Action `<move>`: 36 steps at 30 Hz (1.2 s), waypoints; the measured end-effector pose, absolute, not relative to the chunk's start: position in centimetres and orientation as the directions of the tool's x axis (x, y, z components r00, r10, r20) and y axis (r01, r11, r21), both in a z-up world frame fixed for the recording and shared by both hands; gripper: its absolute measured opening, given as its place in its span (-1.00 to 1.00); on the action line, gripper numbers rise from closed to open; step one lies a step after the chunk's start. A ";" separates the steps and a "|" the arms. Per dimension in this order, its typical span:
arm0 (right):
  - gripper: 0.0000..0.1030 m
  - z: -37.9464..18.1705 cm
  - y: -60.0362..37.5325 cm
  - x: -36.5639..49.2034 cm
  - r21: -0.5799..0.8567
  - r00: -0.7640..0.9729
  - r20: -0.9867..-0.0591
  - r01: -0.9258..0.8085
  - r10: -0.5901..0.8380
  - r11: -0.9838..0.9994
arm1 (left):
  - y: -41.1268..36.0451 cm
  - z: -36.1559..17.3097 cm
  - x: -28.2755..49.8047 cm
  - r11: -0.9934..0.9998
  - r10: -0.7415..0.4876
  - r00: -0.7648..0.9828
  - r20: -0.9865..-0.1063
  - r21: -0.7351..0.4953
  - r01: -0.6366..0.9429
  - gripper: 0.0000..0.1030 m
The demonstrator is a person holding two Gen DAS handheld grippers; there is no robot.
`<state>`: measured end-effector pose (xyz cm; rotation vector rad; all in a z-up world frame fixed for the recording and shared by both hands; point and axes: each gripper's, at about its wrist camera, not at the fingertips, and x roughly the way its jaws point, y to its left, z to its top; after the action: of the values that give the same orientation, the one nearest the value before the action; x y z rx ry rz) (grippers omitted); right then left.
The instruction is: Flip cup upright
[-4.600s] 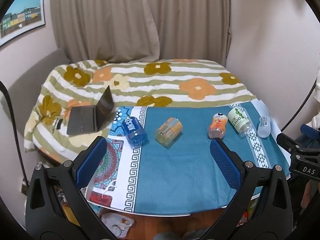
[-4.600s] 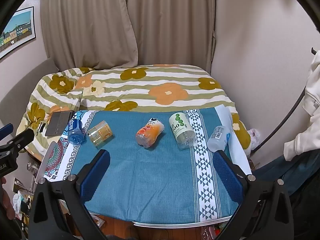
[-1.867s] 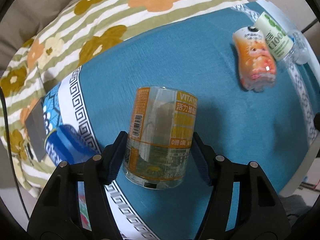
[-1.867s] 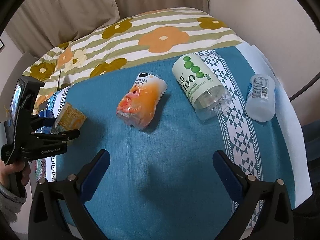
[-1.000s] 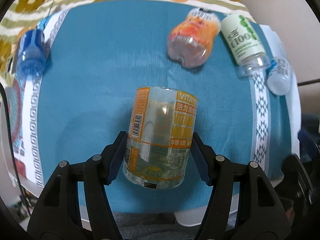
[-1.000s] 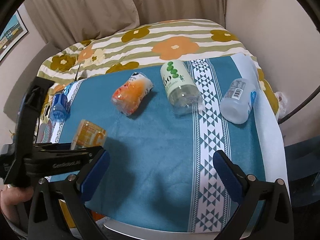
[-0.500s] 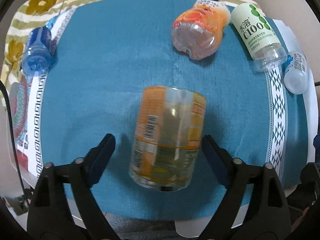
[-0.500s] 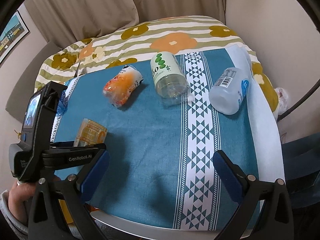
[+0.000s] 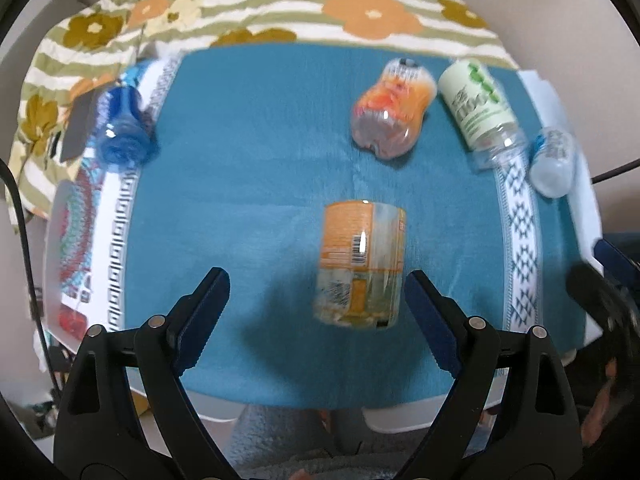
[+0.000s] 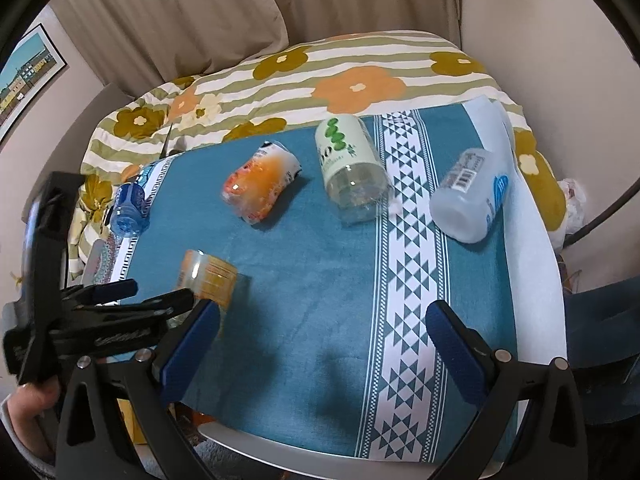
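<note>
The clear cup with the orange label [image 9: 362, 264] stands upright on the blue cloth [image 9: 248, 168], free between my left gripper's open fingers. My left gripper [image 9: 316, 300] is open and a little back from it. In the right wrist view the same cup [image 10: 206, 276] stands at the left, just beyond the left gripper [image 10: 136, 300]. My right gripper [image 10: 324, 344] is open and empty over the cloth's near edge.
An orange bottle [image 9: 390, 114], a green-and-white bottle [image 9: 478, 110], a clear bottle [image 9: 552, 160] and a blue bottle [image 9: 122, 128] lie on their sides across the far part of the cloth. A flowered striped bedspread [image 9: 280, 12] lies behind the table.
My left gripper has opened, let go of the orange-labelled cup and drawn back from it. The cup now stands on the cloth. The right gripper has shifted only slightly.
</note>
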<state>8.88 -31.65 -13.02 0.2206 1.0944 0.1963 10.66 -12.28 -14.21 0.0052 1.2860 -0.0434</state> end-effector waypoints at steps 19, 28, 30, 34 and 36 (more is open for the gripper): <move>0.98 -17.9 -22.4 18.0 0.456 -0.003 -0.889 0.080 0.458 0.886 | 1.6 -13.1 11.2 0.994 -0.069 0.364 -0.929 -0.031 0.108 1.00; 0.56 -21.9 -20.6 20.4 0.461 -0.129 -0.867 0.159 0.482 0.873 | 4.9 -15.3 12.5 0.994 -0.096 0.324 -0.941 -0.074 0.080 1.00; 0.43 -22.3 -20.4 20.6 0.452 -0.141 -0.869 0.163 0.474 0.877 | 5.2 -15.7 12.6 0.994 -0.101 0.316 -0.943 -0.080 0.078 1.00; 0.17 -22.7 -20.3 20.9 0.449 -0.152 -0.867 0.170 0.474 0.877 | 5.5 -16.2 13.0 0.992 -0.113 0.301 -0.947 -0.093 0.080 1.00; 0.08 -22.8 -20.4 20.9 0.451 -0.153 -0.866 0.176 0.477 0.875 | 5.6 -16.2 13.1 0.992 -0.115 0.299 -0.947 -0.095 0.082 1.00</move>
<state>20.93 -20.40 -22.82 0.5020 1.7274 0.2824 13.13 5.56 -16.24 -0.0305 1.2604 -0.1308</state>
